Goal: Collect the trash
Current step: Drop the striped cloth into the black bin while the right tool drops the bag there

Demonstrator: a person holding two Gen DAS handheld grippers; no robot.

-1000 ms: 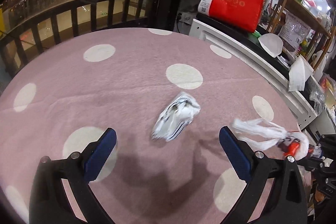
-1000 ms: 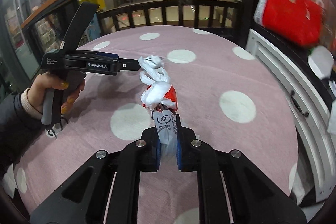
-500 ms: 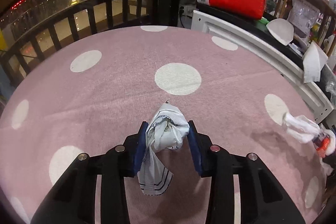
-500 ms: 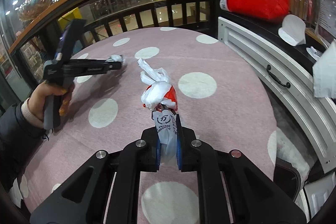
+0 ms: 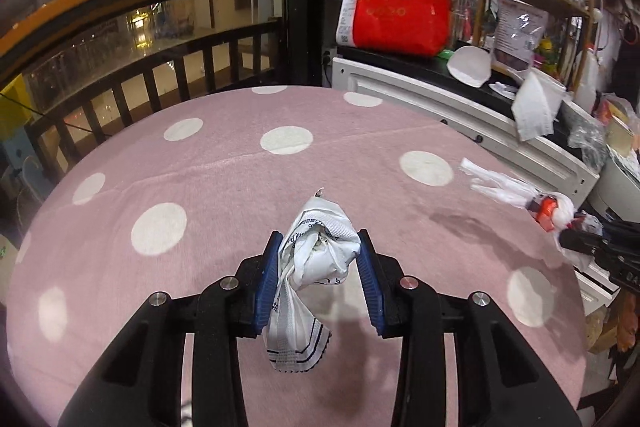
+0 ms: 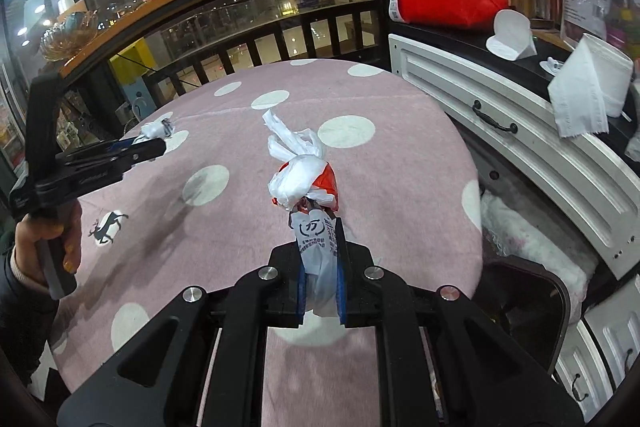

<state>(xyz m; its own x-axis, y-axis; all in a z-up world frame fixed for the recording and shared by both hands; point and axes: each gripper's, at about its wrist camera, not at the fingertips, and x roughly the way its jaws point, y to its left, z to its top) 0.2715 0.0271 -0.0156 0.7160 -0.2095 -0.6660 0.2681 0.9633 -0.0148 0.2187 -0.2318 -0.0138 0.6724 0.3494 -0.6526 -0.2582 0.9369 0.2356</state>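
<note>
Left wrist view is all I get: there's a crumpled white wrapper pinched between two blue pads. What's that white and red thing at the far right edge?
Observer: A knotted white and red plastic bag, and the right gripper is shut on its printed end.
Operator: Is it lying on the pink spotted cloth?
Observer: No, it is held up off the pink spotted cloth.
Operator: Anything below that side I can't see?
Observer: Yes, a dark bin sits beside the table by the white cabinet.
Operator: Who holds my gripper?
Observer: A hand with yellow nails grips the left gripper's handle, which is clamped on the crumpled wrapper.
</note>
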